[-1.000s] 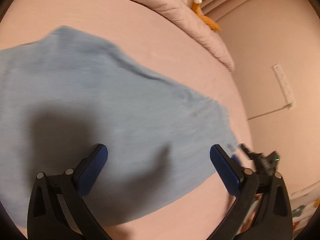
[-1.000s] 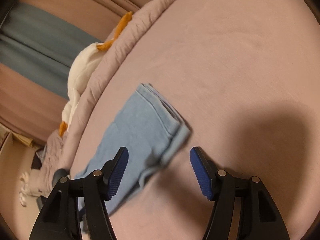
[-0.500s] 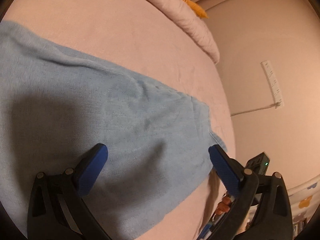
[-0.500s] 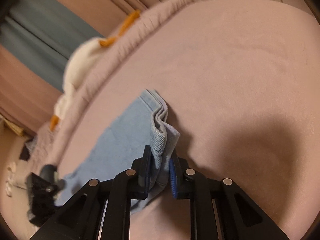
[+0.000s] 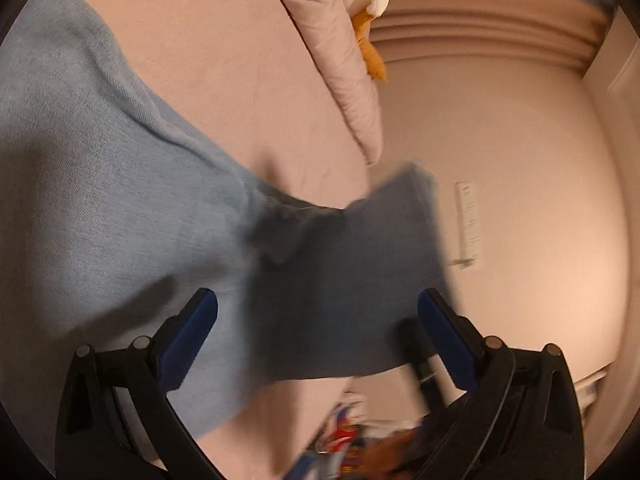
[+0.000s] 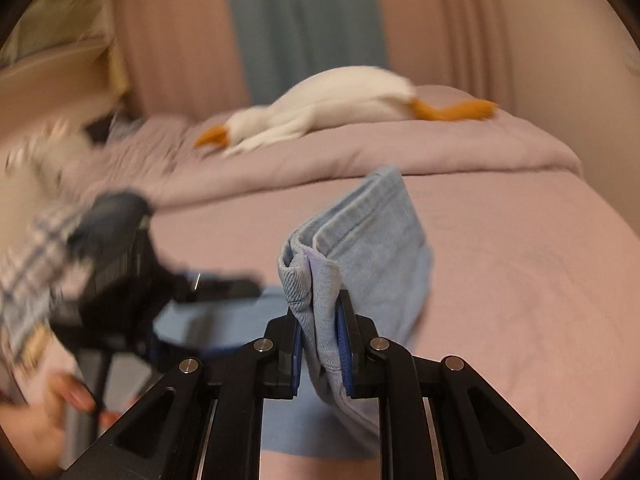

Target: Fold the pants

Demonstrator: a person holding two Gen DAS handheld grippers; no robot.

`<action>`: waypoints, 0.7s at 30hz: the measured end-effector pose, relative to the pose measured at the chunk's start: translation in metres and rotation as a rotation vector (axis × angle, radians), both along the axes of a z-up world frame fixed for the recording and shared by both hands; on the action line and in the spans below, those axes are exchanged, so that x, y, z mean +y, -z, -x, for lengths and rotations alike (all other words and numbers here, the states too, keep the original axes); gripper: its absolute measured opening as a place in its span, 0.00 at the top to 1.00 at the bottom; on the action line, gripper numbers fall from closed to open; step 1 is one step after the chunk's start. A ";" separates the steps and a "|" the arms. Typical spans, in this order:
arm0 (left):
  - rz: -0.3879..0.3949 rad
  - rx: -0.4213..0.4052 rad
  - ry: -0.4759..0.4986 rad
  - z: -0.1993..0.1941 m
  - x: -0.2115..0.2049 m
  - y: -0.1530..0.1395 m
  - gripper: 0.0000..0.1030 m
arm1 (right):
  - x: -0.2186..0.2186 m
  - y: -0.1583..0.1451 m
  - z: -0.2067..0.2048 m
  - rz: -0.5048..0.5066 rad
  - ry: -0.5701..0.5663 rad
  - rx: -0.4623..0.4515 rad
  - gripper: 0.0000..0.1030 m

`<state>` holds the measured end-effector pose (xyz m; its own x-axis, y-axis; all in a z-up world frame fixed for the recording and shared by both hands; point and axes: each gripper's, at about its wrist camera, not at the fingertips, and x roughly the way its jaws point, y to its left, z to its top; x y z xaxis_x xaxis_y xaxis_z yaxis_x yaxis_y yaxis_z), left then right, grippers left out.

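On the pink bed (image 5: 224,40), the left gripper (image 5: 316,332) hangs above the blue pants (image 5: 100,200) with its jaws wide apart and nothing in them, while the right gripper (image 6: 322,344), just squeezed closed, pinches the pants' thick end and lifts it off the bed.

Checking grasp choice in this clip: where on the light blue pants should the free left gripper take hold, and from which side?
Judging by the right gripper, shut on the raised hem end, the left gripper, jaws open, would best pinch the pants at their near edge, coming level from the bed's side. There the cloth lies flat with a free edge.
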<state>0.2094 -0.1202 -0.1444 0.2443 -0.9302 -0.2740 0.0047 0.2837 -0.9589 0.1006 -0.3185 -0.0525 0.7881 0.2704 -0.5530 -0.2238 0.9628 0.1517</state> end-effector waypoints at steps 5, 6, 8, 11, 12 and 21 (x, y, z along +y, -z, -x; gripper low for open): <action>0.058 0.047 -0.020 -0.008 0.007 0.006 0.03 | 0.043 0.020 0.000 0.100 -0.081 0.021 0.84; 0.082 0.059 -0.037 -0.008 0.010 0.009 0.03 | 0.051 0.027 -0.001 0.114 -0.097 0.032 0.84; 0.074 0.065 -0.054 -0.008 0.017 0.012 0.04 | 0.058 0.031 -0.003 0.153 -0.099 0.042 0.84; 0.006 0.043 -0.042 -0.014 0.013 0.010 0.36 | 0.072 0.036 0.002 0.179 -0.139 0.020 0.84; -0.011 0.040 -0.038 -0.014 0.014 0.011 0.49 | 0.076 0.037 0.004 0.188 -0.152 0.012 0.84; -0.352 -0.130 -0.062 -0.002 0.049 -0.003 0.89 | 0.130 0.047 0.019 0.286 -0.242 -0.050 0.84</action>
